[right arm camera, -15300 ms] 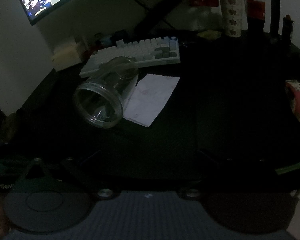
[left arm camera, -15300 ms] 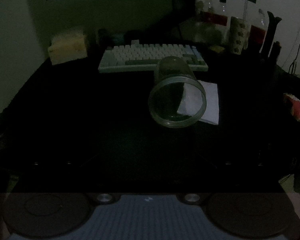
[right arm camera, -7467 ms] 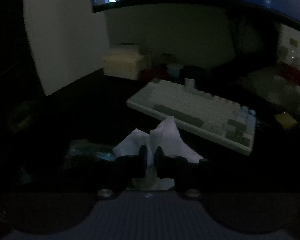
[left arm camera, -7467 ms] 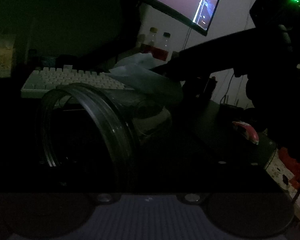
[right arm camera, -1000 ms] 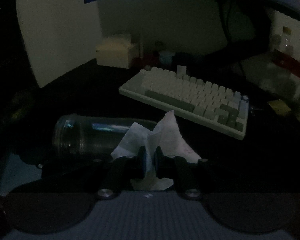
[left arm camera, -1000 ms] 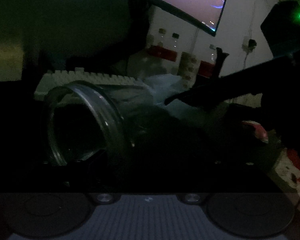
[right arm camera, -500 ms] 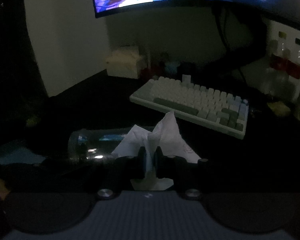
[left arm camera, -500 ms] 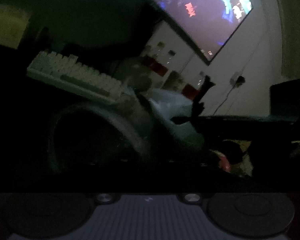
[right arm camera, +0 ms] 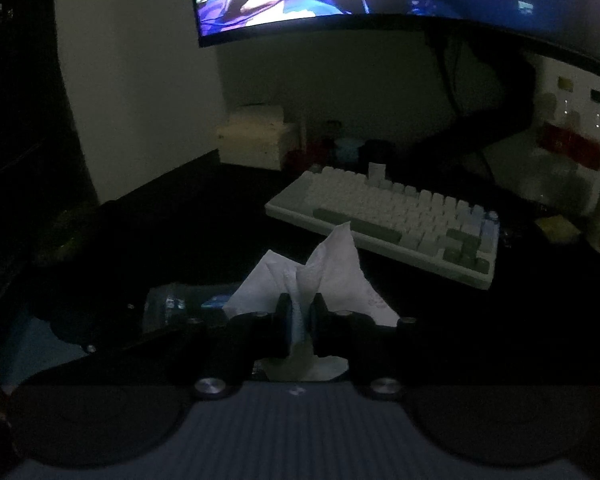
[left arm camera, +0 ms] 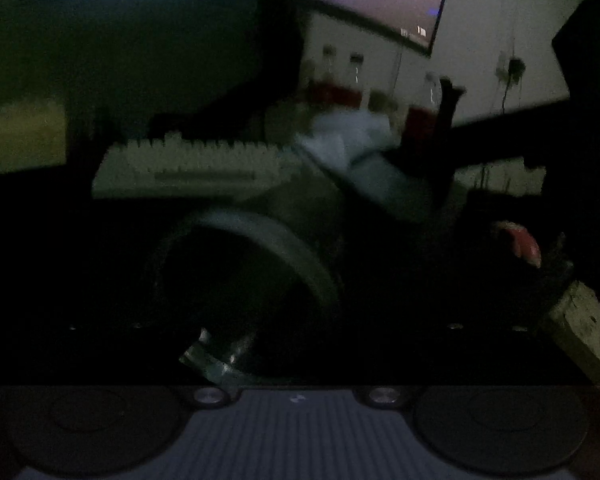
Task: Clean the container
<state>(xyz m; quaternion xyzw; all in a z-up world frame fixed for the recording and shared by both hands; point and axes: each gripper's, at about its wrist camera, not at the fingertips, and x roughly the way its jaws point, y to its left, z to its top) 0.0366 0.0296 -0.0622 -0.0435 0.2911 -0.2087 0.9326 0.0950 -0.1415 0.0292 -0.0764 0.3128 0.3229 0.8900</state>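
Clear jar [left arm camera: 260,256], blurred near the keyboard [right arm camera: 384,220]; right gripper [right arm camera: 299,320] pinches tissue [right arm camera: 332,268]; left fingers lost in darkness.

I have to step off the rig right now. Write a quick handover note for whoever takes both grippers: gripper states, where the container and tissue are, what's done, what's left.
Right gripper: shut on the tissue, which sticks up crumpled between its fingers.
Left gripper: its fingers are lost in the dark, blurred frame; the container sits right at it, mouth toward the camera, apparently held.
The tissue is against the container's outer wall, near the keyboard.
Done: tissue picked up and brought to the container.
Left: wiping is likely unfinished; how clean it is can't be judged. Then set both down.
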